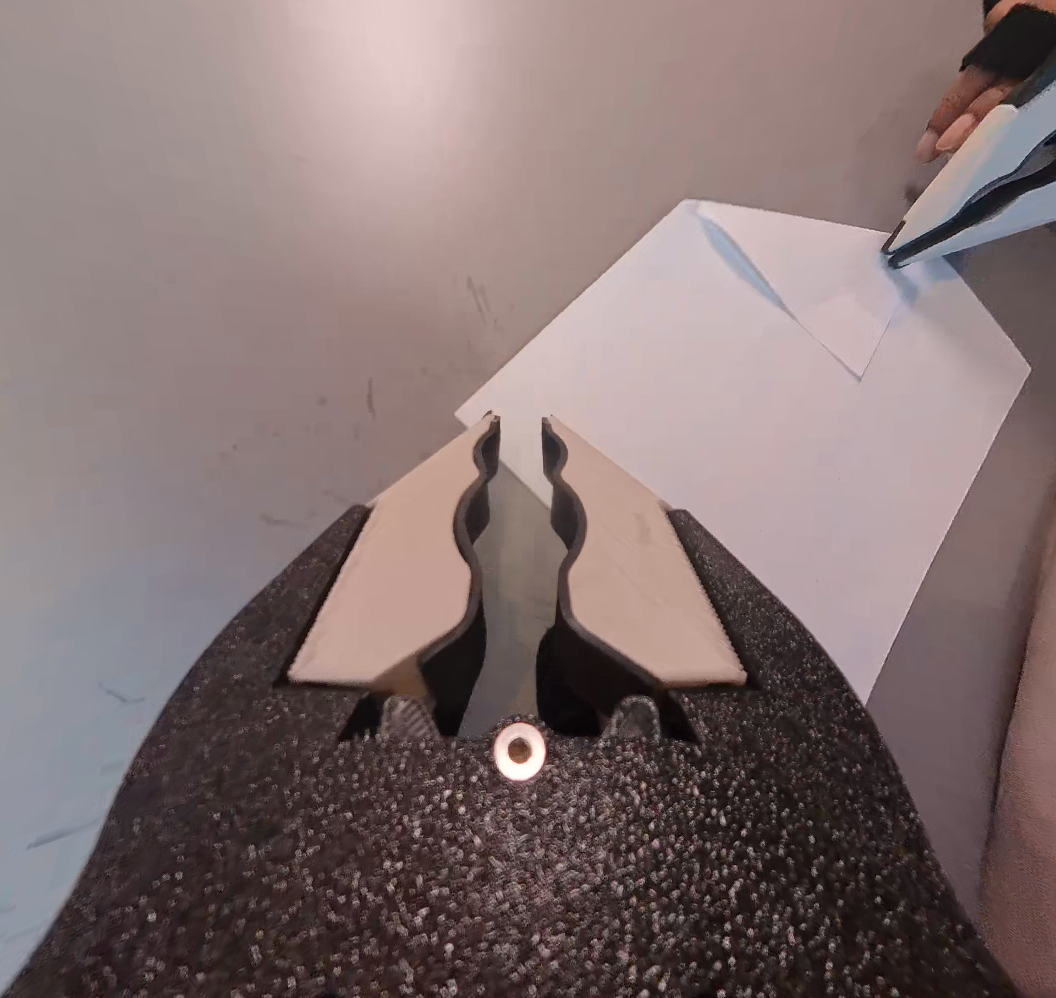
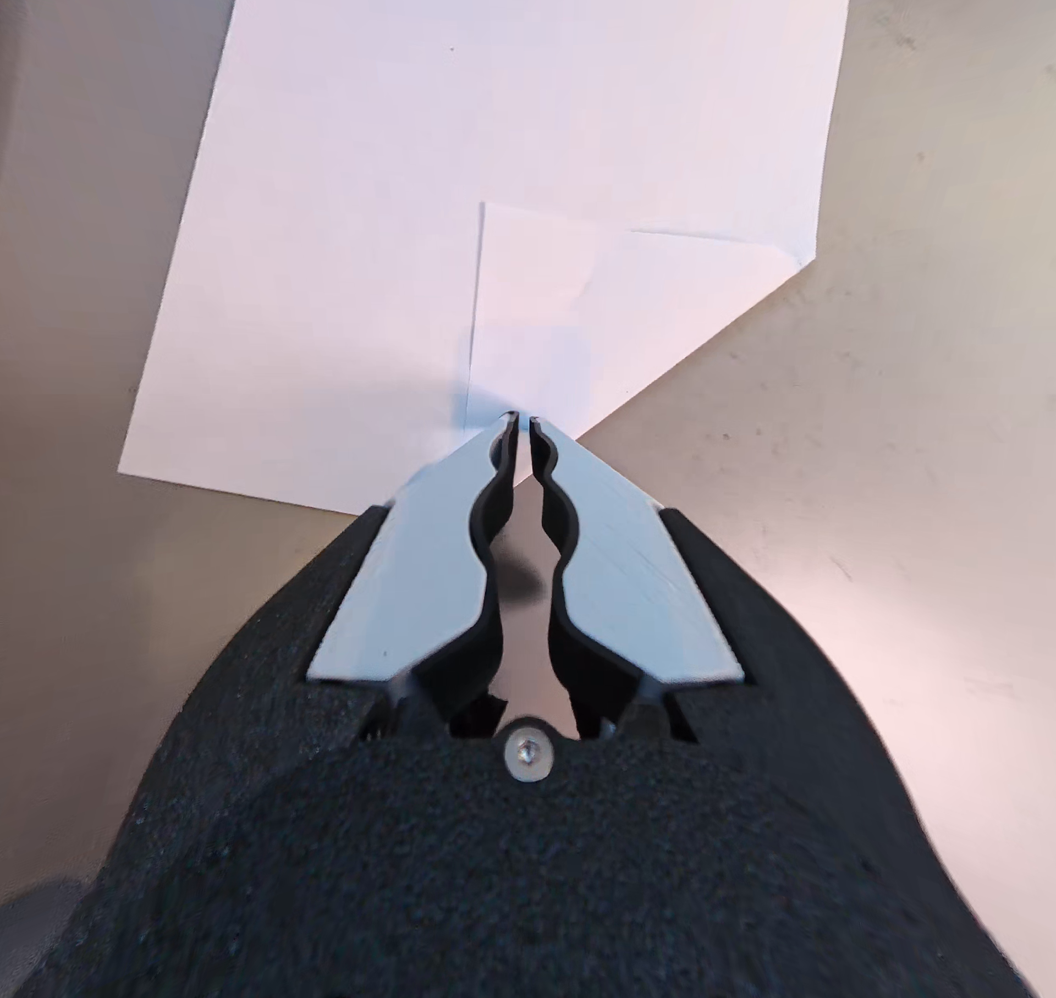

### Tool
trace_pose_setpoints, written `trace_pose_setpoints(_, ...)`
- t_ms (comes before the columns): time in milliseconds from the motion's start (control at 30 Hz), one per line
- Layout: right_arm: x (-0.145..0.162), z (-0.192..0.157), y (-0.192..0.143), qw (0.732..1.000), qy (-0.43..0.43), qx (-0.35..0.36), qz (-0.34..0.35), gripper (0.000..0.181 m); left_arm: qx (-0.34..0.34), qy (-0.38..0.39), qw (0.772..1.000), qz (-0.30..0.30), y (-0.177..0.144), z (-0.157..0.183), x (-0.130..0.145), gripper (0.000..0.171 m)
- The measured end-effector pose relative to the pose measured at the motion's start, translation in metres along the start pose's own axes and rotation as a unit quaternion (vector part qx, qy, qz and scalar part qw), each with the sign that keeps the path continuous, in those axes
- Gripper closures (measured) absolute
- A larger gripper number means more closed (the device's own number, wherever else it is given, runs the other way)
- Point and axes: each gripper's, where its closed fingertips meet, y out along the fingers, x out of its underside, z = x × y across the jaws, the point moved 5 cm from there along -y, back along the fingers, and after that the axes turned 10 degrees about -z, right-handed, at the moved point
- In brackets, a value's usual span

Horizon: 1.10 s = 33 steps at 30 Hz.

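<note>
A white paper sheet [image 1: 743, 456] lies flat on a grey table [image 1: 228, 228]. One corner is folded over into a triangular flap [image 1: 828, 296]. My left gripper [image 1: 520, 417], with beige fingers, is open by a narrow gap and empty, its tips over the sheet's near corner. My right gripper [image 1: 891, 253], with pale blue fingers, is almost closed, and its tips press on the paper at the end of the crease. In the right wrist view the right gripper [image 2: 523, 415] sits at the bottom of the flap [image 2: 571, 313] on the sheet [image 2: 400, 171].
A hand in a black fingerless glove [image 1: 960, 108] holds the right gripper at the top right. The table [image 2: 857, 513] is scuffed. Its edge runs down the right side of the left wrist view, with a beige surface [image 1: 1028, 799] beyond it. My hands' fingertips stand some 25 cm from each other.
</note>
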Motion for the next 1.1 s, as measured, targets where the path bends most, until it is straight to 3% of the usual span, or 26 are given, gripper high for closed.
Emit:
trace_pose_setpoints(133, -0.007, 0.017, -0.009, 0.999, 0.006, -0.041, 0.031, 0.171, 0.038, -0.036, 0.998, 0.038, 0.009, 0.004, 0.013, 0.140)
trace_pose_setpoints(233, -0.029, 0.041, -0.016, 0.993, 0.087, -0.025, 0.081, 0.161, 0.029, -0.035, 0.998, 0.040, 0.013, 0.011, 0.012, 0.135)
trace_pose_setpoints(333, -0.041, 0.054, 0.000, 0.983, 0.161, -0.002, 0.088, 0.158, 0.000, -0.020, 0.999, 0.026, 0.015, 0.017, 0.012, 0.134)
trace_pose_setpoints(400, -0.041, 0.055, 0.017, 0.983, 0.169, 0.005, 0.075, 0.157, 0.025, -0.015, 0.999, 0.014, 0.016, 0.027, 0.015, 0.140)
trace_pose_setpoints(467, -0.035, 0.054, 0.032, 0.989, 0.140, 0.014, 0.040, 0.156, 0.056, -0.014, 0.998, 0.011, 0.015, 0.034, 0.018, 0.143)
trace_pose_setpoints(633, -0.035, 0.059, 0.032, 0.994, 0.097, -0.027, 0.044, 0.156, 0.032, -0.053, 0.997, 0.036, 0.004, 0.018, 0.021, 0.140)
trace_pose_setpoints(767, -0.036, 0.060, 0.033, 0.997, 0.042, -0.041, 0.052, 0.160, 0.028, -0.057, 0.997, 0.045, 0.009, 0.024, 0.023, 0.131)
trace_pose_setpoints(900, -0.036, 0.059, 0.033, 0.997, 0.008, -0.044, 0.066, 0.164, -0.011, -0.015, 0.999, 0.029, 0.012, 0.038, 0.025, 0.110)
trace_pose_setpoints(1100, -0.035, 0.056, 0.033, 0.996, -0.010, -0.027, 0.085, 0.165, -0.109, 0.001, 0.994, 0.002, 0.021, 0.052, 0.027, 0.107)
